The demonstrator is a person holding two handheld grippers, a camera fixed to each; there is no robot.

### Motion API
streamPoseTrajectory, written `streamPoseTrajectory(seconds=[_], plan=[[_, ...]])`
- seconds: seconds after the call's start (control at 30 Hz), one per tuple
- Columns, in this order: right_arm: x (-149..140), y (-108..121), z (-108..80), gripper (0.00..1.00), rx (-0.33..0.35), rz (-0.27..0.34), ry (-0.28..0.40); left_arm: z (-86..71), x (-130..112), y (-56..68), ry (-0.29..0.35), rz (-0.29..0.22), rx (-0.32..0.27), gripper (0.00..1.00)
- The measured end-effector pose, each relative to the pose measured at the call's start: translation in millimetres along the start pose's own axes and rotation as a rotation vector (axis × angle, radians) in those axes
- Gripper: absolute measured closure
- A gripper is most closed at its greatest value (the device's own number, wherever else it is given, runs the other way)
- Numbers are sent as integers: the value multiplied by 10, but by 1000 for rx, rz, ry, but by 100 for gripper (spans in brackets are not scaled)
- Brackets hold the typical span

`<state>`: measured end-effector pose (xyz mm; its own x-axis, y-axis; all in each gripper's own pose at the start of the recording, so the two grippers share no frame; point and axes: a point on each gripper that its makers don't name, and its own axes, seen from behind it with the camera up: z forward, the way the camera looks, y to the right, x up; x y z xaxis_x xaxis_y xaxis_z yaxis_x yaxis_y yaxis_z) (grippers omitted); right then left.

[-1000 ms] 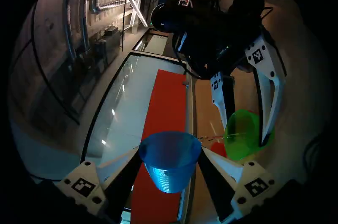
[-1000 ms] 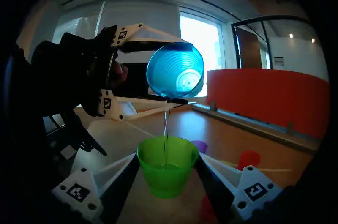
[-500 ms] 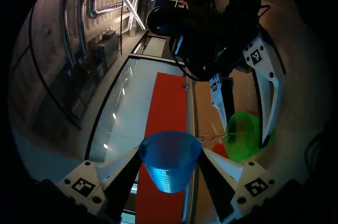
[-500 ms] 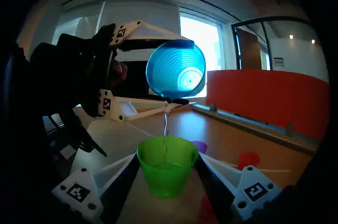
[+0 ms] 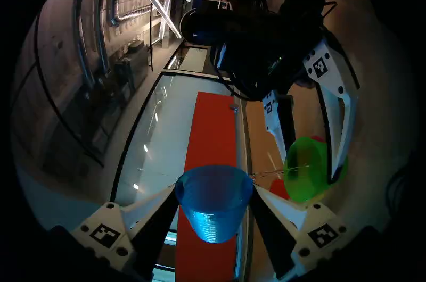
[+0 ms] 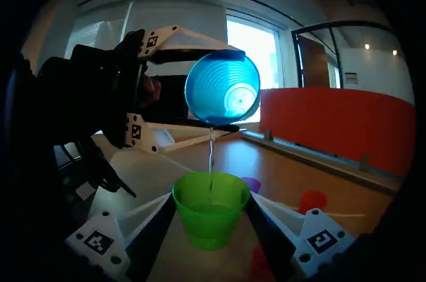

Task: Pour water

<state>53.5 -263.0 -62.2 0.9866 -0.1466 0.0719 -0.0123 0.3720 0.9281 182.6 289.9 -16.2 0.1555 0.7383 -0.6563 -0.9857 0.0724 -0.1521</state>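
Under my right jaws runs a glossy brown wooden desk, paler toward its left side. A small purple thing sits on it, mostly hidden. Well to the right of that stands a low red cup. Another red thing lies nearest me, cut off. A red screen stands along the desk's far edge.

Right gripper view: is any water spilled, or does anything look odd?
Nothing stands out. The translucent blue plastic cup is tipped for pouring, and its thin water stream falls inside the upright translucent green plastic cup. I see no puddle on the wooden table.
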Motion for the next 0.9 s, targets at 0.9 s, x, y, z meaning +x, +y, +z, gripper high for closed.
streamPoseTrajectory(seconds=[0.9], plan=[[30, 9, 1, 9, -3, -9, 3, -25, 3, -47, -2, 82, 20, 14]])
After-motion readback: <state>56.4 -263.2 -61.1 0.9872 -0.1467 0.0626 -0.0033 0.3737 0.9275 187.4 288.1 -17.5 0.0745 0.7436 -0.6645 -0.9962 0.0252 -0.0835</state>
